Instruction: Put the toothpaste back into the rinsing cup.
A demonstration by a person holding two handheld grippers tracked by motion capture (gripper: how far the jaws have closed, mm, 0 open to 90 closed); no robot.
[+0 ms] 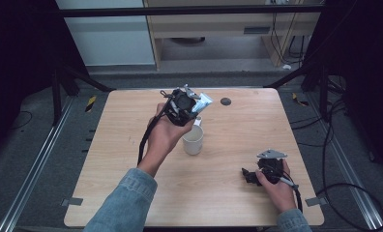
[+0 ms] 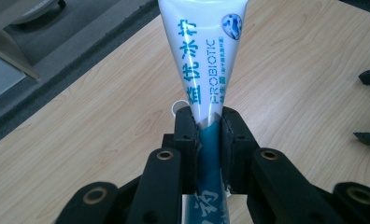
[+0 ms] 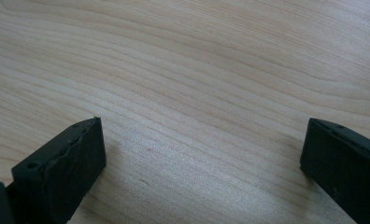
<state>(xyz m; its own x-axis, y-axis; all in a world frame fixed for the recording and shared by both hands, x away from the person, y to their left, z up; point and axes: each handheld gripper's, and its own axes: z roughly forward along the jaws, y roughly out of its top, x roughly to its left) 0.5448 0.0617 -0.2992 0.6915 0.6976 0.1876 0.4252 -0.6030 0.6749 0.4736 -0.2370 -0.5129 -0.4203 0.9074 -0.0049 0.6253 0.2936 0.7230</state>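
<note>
Light wooden table [image 1: 238, 125] on a grey floor, dark frame around. Left gripper [image 2: 206, 135] is raised over the white mug [image 1: 193, 140], pinching a white-and-teal toothpaste tube [image 2: 202, 56]. Right gripper [image 3: 202, 168] rests near-right, jaws spread wide over bare wood.

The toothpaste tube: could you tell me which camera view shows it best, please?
The left gripper view: the toothpaste tube runs up from the left claw, its printing readable. The high view shows it small beside the hand, above the white mug.
</note>
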